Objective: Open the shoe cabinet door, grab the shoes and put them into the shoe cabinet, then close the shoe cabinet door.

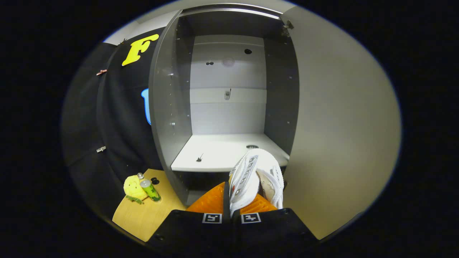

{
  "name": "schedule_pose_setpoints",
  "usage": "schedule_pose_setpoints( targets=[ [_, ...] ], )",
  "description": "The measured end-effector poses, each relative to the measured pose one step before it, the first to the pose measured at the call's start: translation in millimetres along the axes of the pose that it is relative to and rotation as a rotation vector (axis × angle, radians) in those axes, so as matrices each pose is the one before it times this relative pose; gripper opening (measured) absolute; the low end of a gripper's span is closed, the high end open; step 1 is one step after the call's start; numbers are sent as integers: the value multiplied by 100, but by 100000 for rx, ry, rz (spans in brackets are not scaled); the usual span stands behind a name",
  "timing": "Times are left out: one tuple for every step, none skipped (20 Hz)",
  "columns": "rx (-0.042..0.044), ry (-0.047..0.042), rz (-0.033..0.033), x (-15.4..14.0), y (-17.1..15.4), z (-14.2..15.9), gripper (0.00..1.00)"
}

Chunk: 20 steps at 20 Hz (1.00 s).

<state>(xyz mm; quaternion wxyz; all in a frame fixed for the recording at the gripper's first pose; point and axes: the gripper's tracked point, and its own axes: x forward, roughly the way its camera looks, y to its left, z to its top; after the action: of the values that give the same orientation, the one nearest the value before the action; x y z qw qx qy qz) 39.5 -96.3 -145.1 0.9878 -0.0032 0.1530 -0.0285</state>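
A white mesh sneaker with a grey sole stands tilted, its toe over the front edge of the white shelf. The tall grey shoe cabinet is open, its pale door swung wide beside it.

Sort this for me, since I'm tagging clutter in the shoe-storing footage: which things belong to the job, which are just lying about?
Job:
- white shoe, pinched by the gripper, orange jaws pressing its sides
- shoe cabinet, door swung open
- shelf just beyond the shoe

Lying about:
- yellow plush toy
- green can
- wooden table they sit on
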Motion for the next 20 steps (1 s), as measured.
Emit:
schedule_pose_setpoints(
  targets=[
    [-405,-1651,818,1711,-99,1331,5],
    [-118,-1545,667,1722,-94,1272,5],
    [-230,-1474,117,1890,-189,974,5],
    [-380,-345,78,1897,-238,799,5],
    [-314,73,377,1904,-75,505,4],
    [-317,-30,605,1769,-20,468,5],
    [-911,563,440,2023,-60,206,5],
    [-1313,658,468,1759,10,136,5],
    [-839,625,815,1453,130,-114,5],
    [-874,954,935,1402,163,-249,5],
    [-287,640,340,1742,-31,-24,4],
    [246,913,-155,1603,-183,-76,5],
    [945,245,-30,1343,-244,-59,4],
    [1492,98,286,1018,-140,-33,4],
    [1375,404,310,807,-97,-242,4],
    [998,844,85,831,-52,-329,4],
    [817,1459,107,911,-91,-506,4],
    [879,1662,465,444,-66,-571,4],
    [427,1383,325,360,176,-393,4],
    [-127,148,407,237,92,-114,4]
  ],
)
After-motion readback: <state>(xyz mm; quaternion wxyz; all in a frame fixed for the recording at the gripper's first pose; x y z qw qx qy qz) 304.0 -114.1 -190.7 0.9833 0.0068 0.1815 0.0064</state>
